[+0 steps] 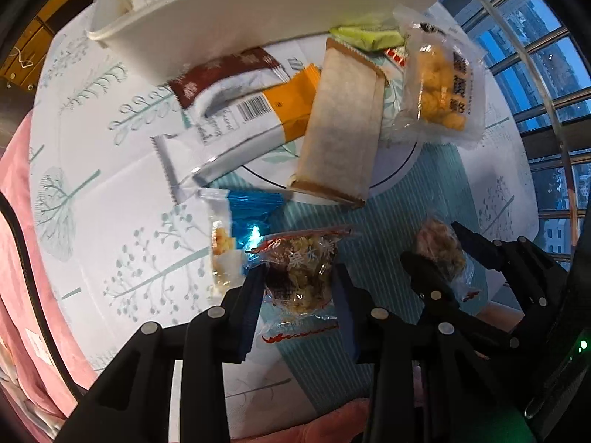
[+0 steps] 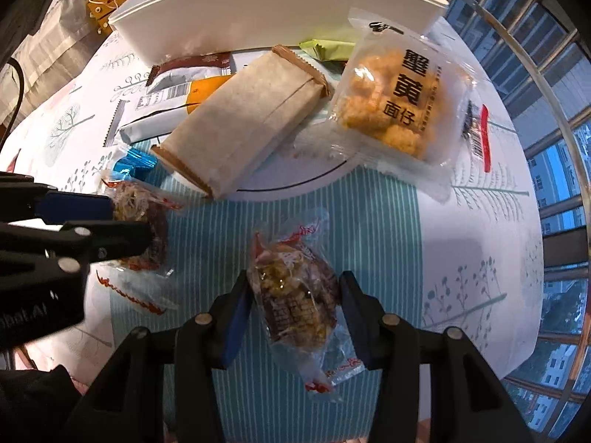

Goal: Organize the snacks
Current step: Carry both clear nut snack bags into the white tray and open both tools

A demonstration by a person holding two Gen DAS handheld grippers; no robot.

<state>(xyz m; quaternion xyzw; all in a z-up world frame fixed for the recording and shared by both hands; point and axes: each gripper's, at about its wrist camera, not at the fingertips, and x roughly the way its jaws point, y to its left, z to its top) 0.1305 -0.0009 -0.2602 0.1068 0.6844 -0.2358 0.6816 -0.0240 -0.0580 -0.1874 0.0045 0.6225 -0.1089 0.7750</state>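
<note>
My left gripper is shut on a clear red-trimmed nut-bar packet, just above the table. My right gripper is shut on a second, matching nut-bar packet. That packet and the right gripper also show at the right of the left wrist view. The left gripper and its packet show at the left of the right wrist view. A white bin stands at the back of the table.
On the patterned tablecloth lie a tan wrapped bar, a white-and-orange packet, a clear pack of yellow puffs, a green packet, a brown-ended packet and a blue-foil snack. Windows are at the right.
</note>
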